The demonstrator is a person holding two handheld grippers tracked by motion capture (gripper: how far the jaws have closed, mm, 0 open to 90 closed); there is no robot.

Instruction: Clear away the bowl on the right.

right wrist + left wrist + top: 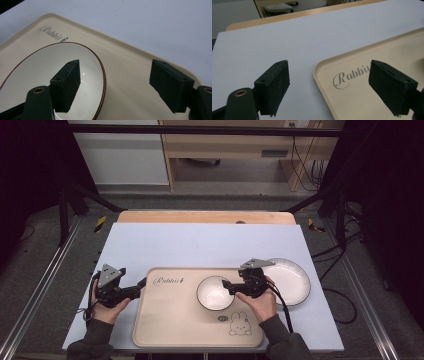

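Fingers: both pairs spread and holding nothing; the right gripper (231, 287) has one finger (66, 83) over the bowl's hollow and the other (171, 83) outside the rim above the tray, while the left gripper (143, 282) hangs at the tray's left edge, one finger (273, 86) over the sheet, one (392, 86) over the tray
Surface: wooden table (205, 216) covered by a pale blue sheet (200, 242), seen from above with a person's forearms entering at the bottom
Tray: beige tray (165, 320) lettered "Rabbit" at its far left and printed with a small rabbit near the front, lying at the sheet's front centre
Plate: white plate (295, 275) resting on the sheet just right of the tray, behind the right hand (260, 302)
Bowl: white bowl (212, 295) with a thin dark rim, standing on the right half of the tray
Step in hand: judged to be either taking hold of the bowl's rim or letting go of it; the pictures alone cannot settle which
Next move: to lift the bowl, the right fingers must close squarely on the wall at the rim; to leave it, they must draw back without nudging it
View against view: the right gripper view shows the rim passing between the fingers, which the high view hides under the gripper body; the high view alone gives the plate and the whole tray
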